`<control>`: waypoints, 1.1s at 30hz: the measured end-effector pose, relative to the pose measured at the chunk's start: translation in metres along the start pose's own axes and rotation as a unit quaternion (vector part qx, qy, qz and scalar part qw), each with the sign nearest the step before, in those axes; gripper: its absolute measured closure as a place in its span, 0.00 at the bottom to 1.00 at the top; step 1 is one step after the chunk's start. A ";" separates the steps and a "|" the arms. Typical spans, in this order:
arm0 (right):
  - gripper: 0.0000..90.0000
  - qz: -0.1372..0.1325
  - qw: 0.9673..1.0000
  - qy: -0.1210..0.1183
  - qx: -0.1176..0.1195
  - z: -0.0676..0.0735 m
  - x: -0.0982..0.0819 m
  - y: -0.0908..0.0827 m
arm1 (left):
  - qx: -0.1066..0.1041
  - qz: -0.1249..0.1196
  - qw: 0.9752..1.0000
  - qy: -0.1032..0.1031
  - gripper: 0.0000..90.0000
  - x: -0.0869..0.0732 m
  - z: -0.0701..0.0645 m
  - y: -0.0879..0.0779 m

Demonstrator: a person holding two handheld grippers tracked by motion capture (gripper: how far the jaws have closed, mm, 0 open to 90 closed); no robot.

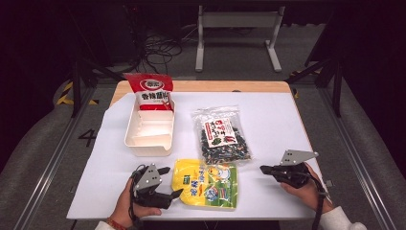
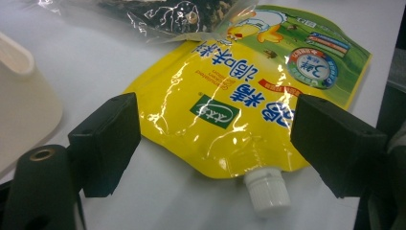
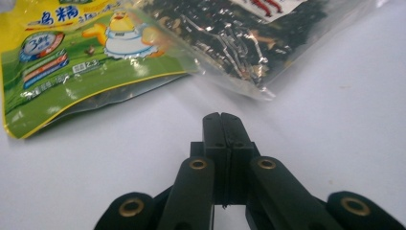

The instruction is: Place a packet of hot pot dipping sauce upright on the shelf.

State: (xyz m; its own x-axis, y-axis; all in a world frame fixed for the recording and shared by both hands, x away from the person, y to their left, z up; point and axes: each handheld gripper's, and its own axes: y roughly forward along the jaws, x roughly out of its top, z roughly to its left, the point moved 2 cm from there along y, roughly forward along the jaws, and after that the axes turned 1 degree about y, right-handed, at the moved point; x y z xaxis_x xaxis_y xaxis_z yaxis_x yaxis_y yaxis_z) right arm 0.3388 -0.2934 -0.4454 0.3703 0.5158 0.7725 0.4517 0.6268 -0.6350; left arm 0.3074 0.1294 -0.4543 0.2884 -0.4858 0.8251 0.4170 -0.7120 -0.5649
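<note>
Yellow spout pouch [image 1: 205, 183] flat at the table's [image 1: 277, 120] near edge, your left gripper [image 1: 173, 181] lined up on it.
High view: pouch lies cap-end toward your left gripper, bag of dark dried goods [image 1: 223, 135] just behind it, cream bin [image 1: 149, 128] toward the far left corner. Left gripper view: jaws wide, empty, straddling the white cap [image 2: 267, 189]; likely set for a grasp. Right gripper view: right gripper [image 3: 223, 119] closed on nothing, parked clear.
</note>
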 end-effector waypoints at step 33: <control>0.86 0.017 0.998 0.032 -0.042 -0.011 0.022 0.060 | -0.057 0.051 0.978 -0.196 0.07 0.078 0.077 0.134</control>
State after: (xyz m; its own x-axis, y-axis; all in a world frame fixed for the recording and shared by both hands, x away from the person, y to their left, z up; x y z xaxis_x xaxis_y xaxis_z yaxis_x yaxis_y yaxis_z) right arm 0.3828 -0.2512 -0.4667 0.4360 0.4964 0.7507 0.5030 0.5573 -0.6606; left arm 0.4517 0.0352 -0.4661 0.6401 -0.3414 0.6883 0.2776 -0.7326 -0.6215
